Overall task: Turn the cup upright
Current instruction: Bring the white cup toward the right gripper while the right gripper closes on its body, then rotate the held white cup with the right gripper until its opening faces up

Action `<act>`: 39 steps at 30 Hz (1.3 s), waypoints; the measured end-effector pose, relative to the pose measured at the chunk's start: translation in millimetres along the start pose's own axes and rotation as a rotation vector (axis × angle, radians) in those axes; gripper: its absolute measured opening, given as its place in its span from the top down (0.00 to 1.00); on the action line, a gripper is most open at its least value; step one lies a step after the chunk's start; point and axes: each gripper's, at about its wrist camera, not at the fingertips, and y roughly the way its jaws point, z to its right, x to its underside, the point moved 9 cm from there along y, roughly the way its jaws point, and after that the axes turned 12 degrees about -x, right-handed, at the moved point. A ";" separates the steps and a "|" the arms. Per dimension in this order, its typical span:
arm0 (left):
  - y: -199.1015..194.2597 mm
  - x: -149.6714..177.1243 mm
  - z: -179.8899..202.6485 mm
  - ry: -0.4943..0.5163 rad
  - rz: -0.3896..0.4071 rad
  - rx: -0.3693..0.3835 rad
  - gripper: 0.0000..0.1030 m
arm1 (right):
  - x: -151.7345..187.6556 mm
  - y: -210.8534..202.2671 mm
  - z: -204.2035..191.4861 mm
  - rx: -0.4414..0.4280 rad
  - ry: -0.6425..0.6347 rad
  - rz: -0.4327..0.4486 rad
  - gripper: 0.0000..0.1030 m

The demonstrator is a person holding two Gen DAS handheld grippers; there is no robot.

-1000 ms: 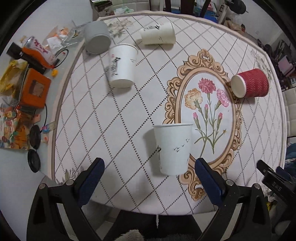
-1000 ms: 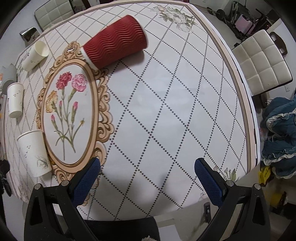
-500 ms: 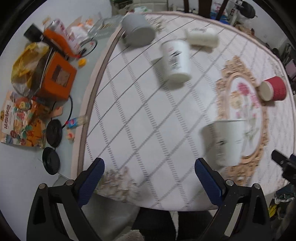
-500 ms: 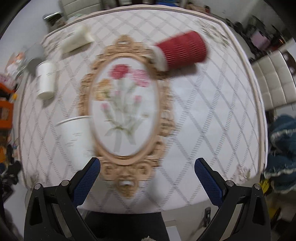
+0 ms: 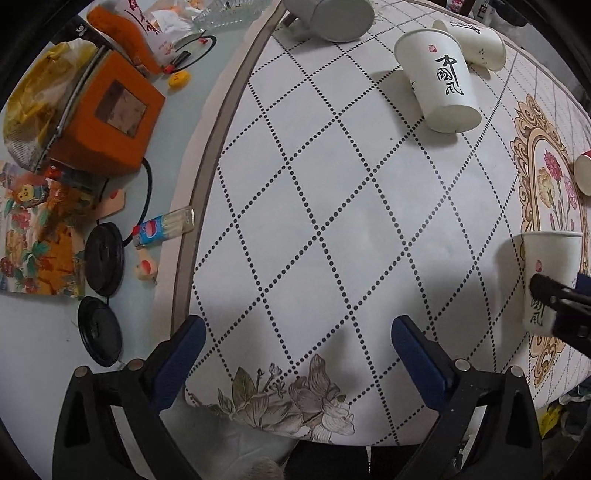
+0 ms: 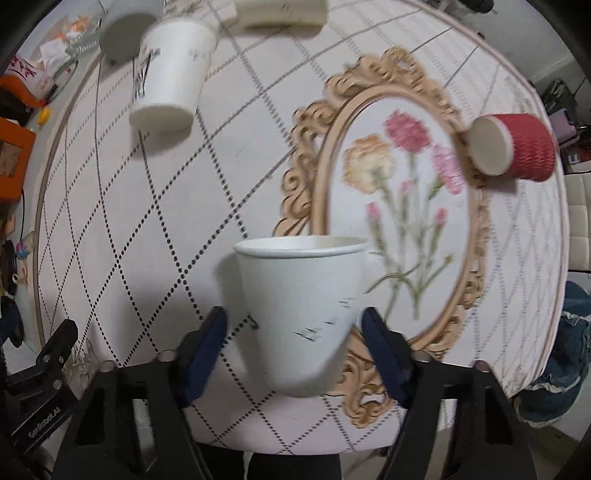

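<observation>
A white paper cup stands upright on the patterned tablecloth, right between the fingers of my right gripper; the jaws are open around its lower half, with a small gap on each side. The same cup shows at the right edge of the left wrist view, partly hidden by the right gripper. My left gripper is open and empty over the tablecloth near the front edge. Another white cup with black characters lies on its side farther back, and a red ribbed cup lies on its side at the right.
A cream cup and a grey cup lie at the far side. Left of the tablecloth, on the bare tabletop, are an orange box, black lens caps, a lighter and packets. A white chair stands right.
My right gripper has swung left and closed in on the upright white cup, which now sits between its fingers. My left gripper has moved left, away from that cup.
</observation>
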 end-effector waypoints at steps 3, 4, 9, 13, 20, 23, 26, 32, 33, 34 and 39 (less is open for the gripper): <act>1.9 -1.1 5.8 0.008 -0.012 0.019 0.00 | -0.2 1.0 0.9 -0.001 0.014 0.010 0.39; 1.8 -1.4 7.9 0.007 -0.018 0.027 0.00 | 0.5 -0.4 1.9 -0.011 0.025 0.013 0.39; 2.0 -4.0 20.0 -0.009 -0.055 0.068 0.00 | 5.7 -6.3 17.1 -0.069 0.091 0.027 0.40; 1.6 -9.7 32.3 0.009 -0.064 0.068 0.00 | 3.5 -19.5 32.8 -0.120 0.148 0.089 0.40; 5.1 -31.2 57.7 0.026 -0.091 0.076 0.00 | -30.3 -52.4 69.7 -0.181 0.216 0.353 0.39; 14.5 -44.5 62.1 0.038 -0.094 0.060 0.00 | -51.1 -58.4 80.6 -0.159 0.217 0.485 0.39; 23.1 -54.3 69.4 0.039 -0.099 0.056 0.00 | -67.4 -59.4 77.0 -0.137 0.195 0.624 0.39; 39.2 -60.6 74.8 0.060 -0.081 0.043 0.00 | -77.2 -51.7 79.3 -0.054 0.061 0.762 0.39; 39.0 -58.5 76.2 0.060 -0.078 0.043 0.00 | -75.3 -52.1 78.5 -0.048 0.054 0.764 0.39; 38.1 -58.8 80.2 0.061 -0.077 0.045 0.00 | -74.7 -50.5 76.8 -0.046 0.053 0.763 0.39; 36.8 -49.6 82.8 0.073 -0.062 0.048 0.00 | -56.1 -49.0 74.9 -0.054 0.069 0.750 0.39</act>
